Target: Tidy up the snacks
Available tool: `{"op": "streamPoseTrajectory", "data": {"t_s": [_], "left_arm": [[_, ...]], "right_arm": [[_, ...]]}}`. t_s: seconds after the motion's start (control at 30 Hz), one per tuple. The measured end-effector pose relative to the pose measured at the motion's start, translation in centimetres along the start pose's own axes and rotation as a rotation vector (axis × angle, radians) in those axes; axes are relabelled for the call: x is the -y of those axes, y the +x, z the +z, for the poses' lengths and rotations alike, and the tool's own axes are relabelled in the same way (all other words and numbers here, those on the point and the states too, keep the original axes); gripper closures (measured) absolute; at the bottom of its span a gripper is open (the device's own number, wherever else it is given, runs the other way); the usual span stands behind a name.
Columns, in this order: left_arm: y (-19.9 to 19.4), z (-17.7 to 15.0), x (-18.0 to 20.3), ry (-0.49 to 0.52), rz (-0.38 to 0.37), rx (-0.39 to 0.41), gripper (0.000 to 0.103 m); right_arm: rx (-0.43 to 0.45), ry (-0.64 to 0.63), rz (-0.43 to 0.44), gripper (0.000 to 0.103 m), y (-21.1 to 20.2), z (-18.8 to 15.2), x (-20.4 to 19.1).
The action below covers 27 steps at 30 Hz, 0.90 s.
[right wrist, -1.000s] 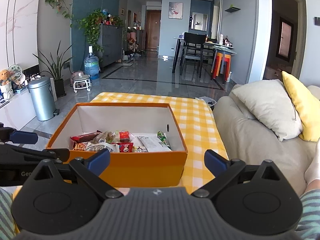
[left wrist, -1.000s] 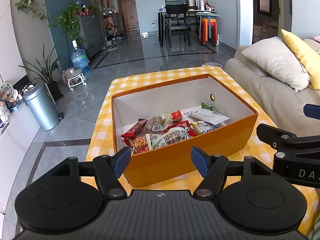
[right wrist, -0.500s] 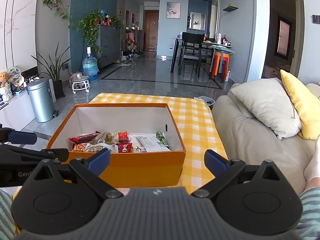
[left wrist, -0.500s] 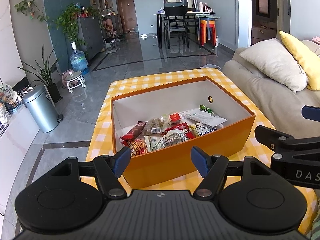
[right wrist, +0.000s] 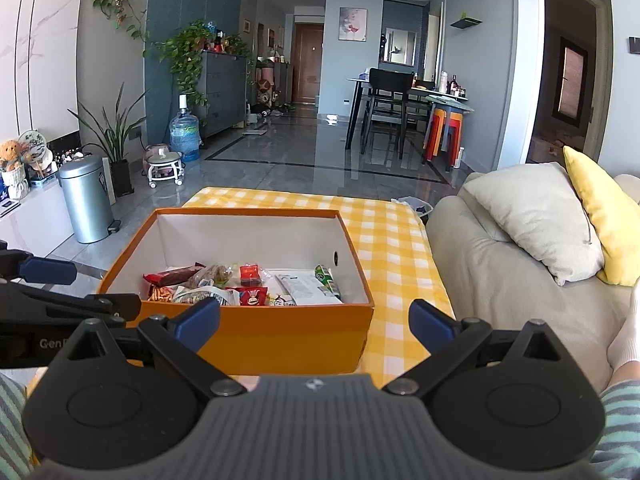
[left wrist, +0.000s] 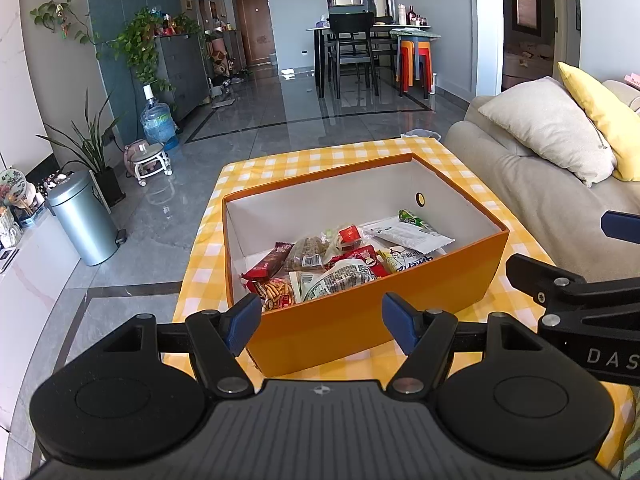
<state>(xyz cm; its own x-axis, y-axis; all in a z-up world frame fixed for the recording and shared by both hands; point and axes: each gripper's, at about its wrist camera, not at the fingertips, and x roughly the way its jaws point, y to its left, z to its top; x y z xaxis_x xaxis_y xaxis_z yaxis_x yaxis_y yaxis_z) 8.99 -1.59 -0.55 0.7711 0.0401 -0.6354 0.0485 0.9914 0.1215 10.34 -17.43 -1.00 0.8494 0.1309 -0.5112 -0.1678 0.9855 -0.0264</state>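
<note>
- Left wrist view: a grey pedal bin stands on the floor at far left, well apart from the table.
- Left gripper hovers before the near corner of the orange box, its blue pads spread wide with nothing between them.
- That box sits on a yellow checked tablecloth; the snacks lie heaped against its near wall, a red wrapper leftmost, a white flat packet and a green one rightmost.
- Right wrist view: the right gripper hangs over the box's near right corner, pads wide apart and empty.
- Beige sofa flanks the table at right, bearing a cream cushion and a yellow cushion that touch.
</note>
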Motion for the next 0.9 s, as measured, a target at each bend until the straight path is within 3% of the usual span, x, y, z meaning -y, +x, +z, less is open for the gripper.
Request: {"op": "streamPoseTrajectory", "data": {"t_s": [0.9], "left_arm": [[-0.03, -0.3, -0.01, -0.009, -0.009, -0.011, 0.022]], "right_arm": [[-0.021, 0.016, -0.008, 0.005, 0.26, -0.25, 0.18]]}}
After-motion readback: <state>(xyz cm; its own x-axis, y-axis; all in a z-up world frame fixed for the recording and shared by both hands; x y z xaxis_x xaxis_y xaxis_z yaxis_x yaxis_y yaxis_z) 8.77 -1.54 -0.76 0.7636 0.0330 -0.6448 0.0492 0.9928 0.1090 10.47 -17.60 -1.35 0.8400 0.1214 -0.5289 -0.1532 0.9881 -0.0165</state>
